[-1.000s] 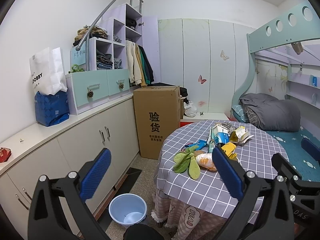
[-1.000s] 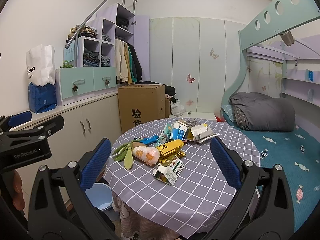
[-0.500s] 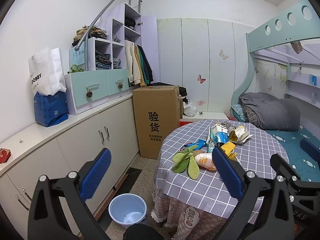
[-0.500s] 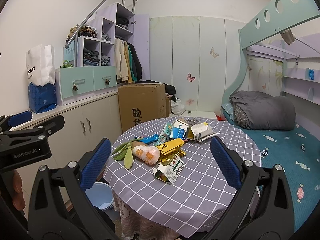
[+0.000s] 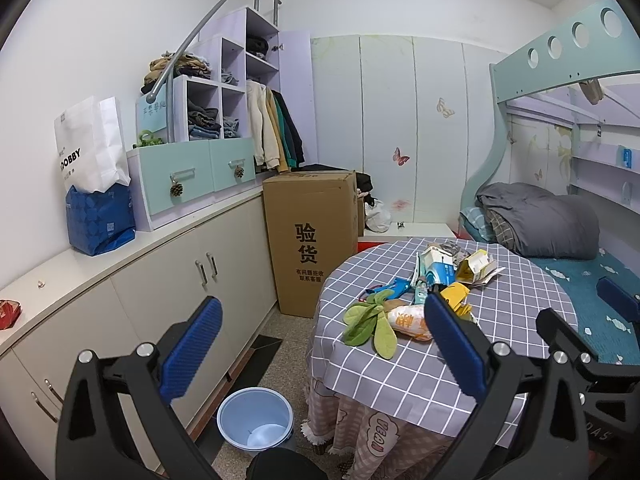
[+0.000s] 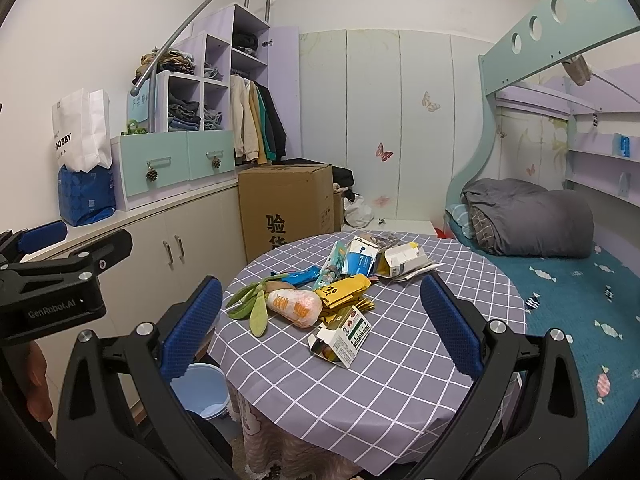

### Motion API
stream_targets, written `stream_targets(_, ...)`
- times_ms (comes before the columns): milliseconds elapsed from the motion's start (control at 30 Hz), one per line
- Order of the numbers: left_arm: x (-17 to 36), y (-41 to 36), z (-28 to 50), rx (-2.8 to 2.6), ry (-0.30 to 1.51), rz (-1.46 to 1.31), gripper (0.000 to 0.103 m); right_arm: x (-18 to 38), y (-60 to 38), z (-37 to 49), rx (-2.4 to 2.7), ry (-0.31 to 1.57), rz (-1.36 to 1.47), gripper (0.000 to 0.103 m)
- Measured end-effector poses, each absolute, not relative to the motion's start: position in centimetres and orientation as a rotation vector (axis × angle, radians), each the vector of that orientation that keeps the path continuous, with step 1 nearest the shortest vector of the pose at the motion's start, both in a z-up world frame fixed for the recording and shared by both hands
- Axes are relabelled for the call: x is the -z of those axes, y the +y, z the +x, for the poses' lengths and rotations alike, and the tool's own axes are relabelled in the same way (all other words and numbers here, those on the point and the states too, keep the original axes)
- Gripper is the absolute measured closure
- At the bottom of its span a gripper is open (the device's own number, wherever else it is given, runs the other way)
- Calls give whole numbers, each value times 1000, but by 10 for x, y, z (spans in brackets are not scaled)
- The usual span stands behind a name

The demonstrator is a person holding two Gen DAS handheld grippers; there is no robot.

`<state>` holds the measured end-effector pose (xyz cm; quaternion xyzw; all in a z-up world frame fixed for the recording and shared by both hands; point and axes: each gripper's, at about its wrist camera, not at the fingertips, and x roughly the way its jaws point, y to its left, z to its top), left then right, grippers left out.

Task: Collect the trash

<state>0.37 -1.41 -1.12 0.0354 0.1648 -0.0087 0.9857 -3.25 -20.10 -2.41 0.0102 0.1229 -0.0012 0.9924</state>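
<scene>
- Trash is all sitting in a loose pile on the round table: a small white carton lying on its side nearest me, yellow wrappers just behind it, then a blue-and-white box and a torn open carton toward the far edge.
- There's also a plush carrot with green leaves mixed in. I'd guess that's a toy, not trash, but hard to be sure from here.
- The blue bin is on the floor beside the table, left side. Looks basically empty to me, maybe a scrap at the bottom, can't really tell.
- So progress-wise: nothing collected yet as far as I can see, the whole pile is left to do.
- My right gripper is hovering in front of the table, jaws wide apart, holding nothing.
- Left gripper same deal, spread wide and empty, off toward the bin side.
- The white carton looks like the easiest first grab.
</scene>
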Motion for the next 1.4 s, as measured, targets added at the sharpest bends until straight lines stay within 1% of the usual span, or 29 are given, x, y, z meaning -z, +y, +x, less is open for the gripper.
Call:
stream_targets(567, 15, -17, 7, 26, 349, 82, 4, 28, -201, -31, -10, 273, 40, 6)
stream_targets(933, 28, -21, 19, 35, 403, 92, 4, 37, -214, -24, -12, 315, 78, 6)
stream_targets(1133, 46, -33, 34, 58, 466, 116, 4, 53, -231, -12, -5, 372, 139, 6)
stream_targets(1400, 85, -56, 63, 146, 615, 120, 4, 84, -261, 8, 55, 469, 204, 6)
